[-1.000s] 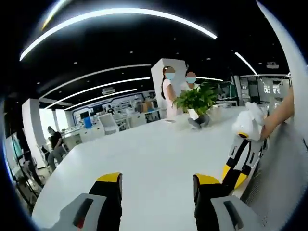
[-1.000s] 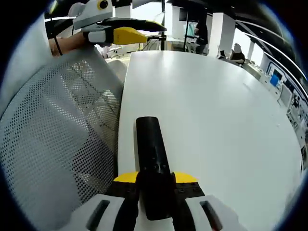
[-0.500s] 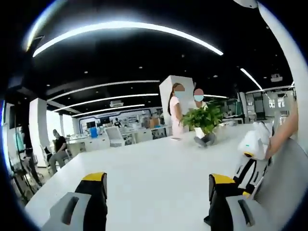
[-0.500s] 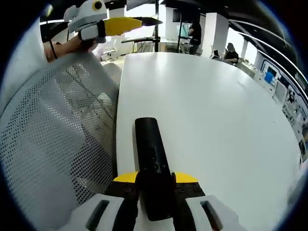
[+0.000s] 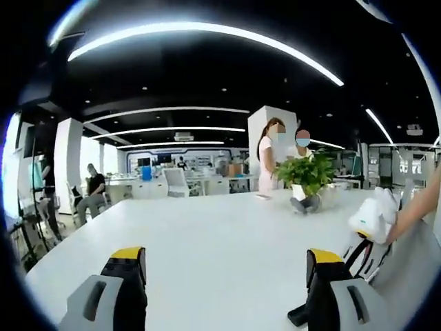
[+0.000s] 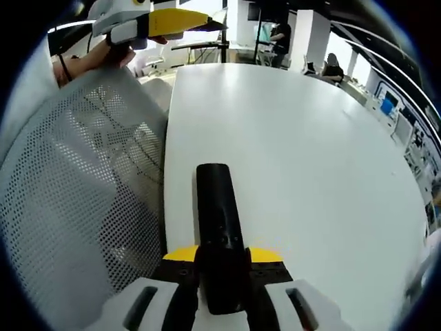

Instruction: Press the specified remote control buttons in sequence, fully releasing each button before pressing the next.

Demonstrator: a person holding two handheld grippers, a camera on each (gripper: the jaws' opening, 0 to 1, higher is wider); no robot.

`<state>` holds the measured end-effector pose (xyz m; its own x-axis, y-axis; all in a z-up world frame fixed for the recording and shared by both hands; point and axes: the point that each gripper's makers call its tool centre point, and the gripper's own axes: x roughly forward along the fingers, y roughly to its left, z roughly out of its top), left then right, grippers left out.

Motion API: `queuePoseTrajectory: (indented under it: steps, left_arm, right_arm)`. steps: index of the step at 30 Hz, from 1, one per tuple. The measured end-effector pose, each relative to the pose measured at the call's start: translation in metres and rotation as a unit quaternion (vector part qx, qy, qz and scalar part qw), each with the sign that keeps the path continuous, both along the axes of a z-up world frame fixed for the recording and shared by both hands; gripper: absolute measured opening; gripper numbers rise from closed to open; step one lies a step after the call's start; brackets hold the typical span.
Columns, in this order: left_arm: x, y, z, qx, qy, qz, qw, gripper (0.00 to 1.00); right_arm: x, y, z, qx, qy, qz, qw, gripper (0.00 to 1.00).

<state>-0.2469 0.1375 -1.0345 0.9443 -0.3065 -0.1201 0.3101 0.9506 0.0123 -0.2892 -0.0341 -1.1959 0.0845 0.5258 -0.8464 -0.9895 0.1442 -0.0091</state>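
White table (image 6: 296, 152) spans both views, mesh chair back (image 6: 83, 200) along its edge in right gripper view. Potted plant (image 5: 305, 181) sits far across table in left gripper view, w/ two people standing behind it. Right gripper (image 6: 222, 261) clamped on black remote (image 6: 218, 227), which points out over table near chair-side edge. Left gripper (image 5: 224, 276) held above table, jaws wide apart, nothing btwn them.

Left view low along table (image 5: 207, 234), right view perhaps higher, angled down, both sharing it
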Motion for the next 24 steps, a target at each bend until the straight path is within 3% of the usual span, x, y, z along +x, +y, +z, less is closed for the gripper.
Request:
queuePoseTrajectory:
  steps: [6, 10, 13, 24]
  left_arm:
    - [-0.001, 0.001, -0.001, 0.002, 0.001, 0.004, 1.0, 1.0]
    - [-0.002, 0.003, 0.003, 0.022, -0.016, 0.007, 0.9996, 1.0]
    - [-0.001, 0.002, -0.003, 0.025, -0.002, 0.007, 0.9997, 1.0]
    - [-0.002, 0.001, -0.001, 0.03, -0.008, 0.003, 0.9995, 1.0]
  right_arm:
    - [0.01, 0.001, 0.0, -0.007, 0.003, 0.004, 1.0, 0.22]
    - [0.015, 0.001, 0.001, -0.011, 0.014, 0.007, 0.9998, 0.21]
    - [0.019, 0.002, 0.001, -0.014, 0.014, 0.013, 0.9997, 0.21]
    - [0.041, 0.001, 0.0, -0.033, 0.029, 0.015, 0.9989, 0.21]
